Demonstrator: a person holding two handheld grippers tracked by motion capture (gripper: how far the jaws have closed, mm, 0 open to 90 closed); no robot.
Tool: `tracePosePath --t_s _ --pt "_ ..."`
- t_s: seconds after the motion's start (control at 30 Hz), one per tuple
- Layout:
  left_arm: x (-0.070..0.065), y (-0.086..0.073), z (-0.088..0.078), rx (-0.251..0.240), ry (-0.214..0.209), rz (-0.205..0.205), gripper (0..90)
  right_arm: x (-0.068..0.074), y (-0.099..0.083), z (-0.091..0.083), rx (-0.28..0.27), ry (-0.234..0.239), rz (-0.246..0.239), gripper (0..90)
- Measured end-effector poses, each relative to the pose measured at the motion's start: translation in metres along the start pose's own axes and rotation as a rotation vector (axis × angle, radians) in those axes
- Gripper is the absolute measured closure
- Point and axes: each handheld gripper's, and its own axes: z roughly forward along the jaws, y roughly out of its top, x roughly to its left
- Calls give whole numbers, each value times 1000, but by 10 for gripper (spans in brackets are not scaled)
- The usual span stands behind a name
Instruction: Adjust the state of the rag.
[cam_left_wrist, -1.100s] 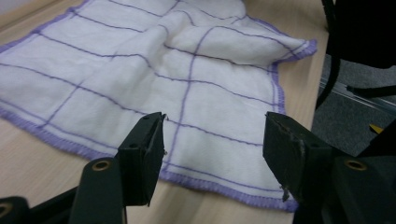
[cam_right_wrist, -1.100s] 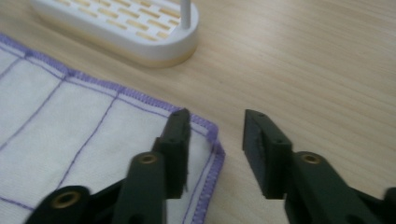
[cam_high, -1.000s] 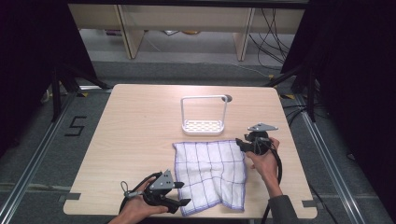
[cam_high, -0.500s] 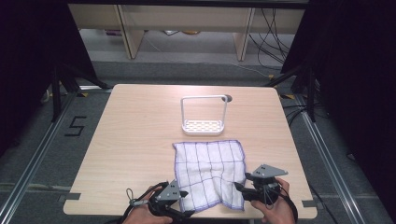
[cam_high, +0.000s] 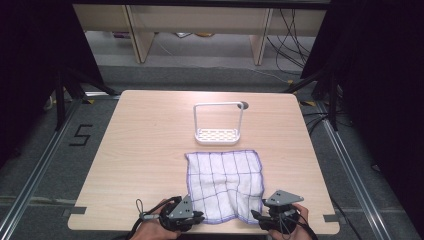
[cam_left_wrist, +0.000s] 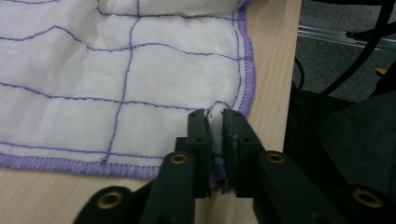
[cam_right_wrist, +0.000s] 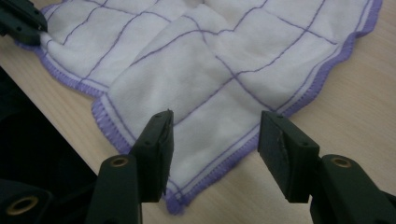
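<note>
My left gripper has its jaws pinched on a small tuft of the cloth at its near corner; they have just been closing, and white fabric is squeezed up between the pads just inside the purple hem. I took only the corner so the rest can hang free once I lift. My right gripper has its jaws spread, straddling the other near corner, where the cloth is doubled over itself. The pads stand on either side of the hem and press on nothing, so I judge that corner is lined up but not yet taken.

From the high view, the cloth lies mostly flat on the near half of the counter, rumpled toward my right gripper, its near hem close to the counter's edge, within easy reach of my left gripper. A white wire rack stands apart, beyond the cloth's far edge, clear of a lift
</note>
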Motion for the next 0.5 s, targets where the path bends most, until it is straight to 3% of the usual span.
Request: tracePosePath --t_s 0.03,0.07,0.13,0.23,0.27,0.3,0.37,0.4,0.5 --pt "1 0 0 0 -17 -4 839 1 0 0 8 3 -7 467" --pt "1 0 -1 -2 -4 0 850 5 0 1 11 2 7 474" --pt "1 -1 -1 -7 -8 -21 859 6 0 1 21 6 -31 485" --pt "5 -1 -5 -9 -13 -5 863 10 -1 5 40 13 -67 498" --pt "5 -3 -8 -23 -5 -34 864 12 -2 9 59 5 -101 547" --pt "8 -3 -10 -20 -14 -15 865 13 -2 11 64 4 -109 575" --pt "10 -4 -15 -27 3 -36 866 14 -3 12 120 20 -125 656" --pt "13 -5 -17 -28 2 -21 867 15 -4 13 112 32 -111 720" --pt "16 -8 -21 -40 15 -30 867 13 -5 13 105 45 -122 856"
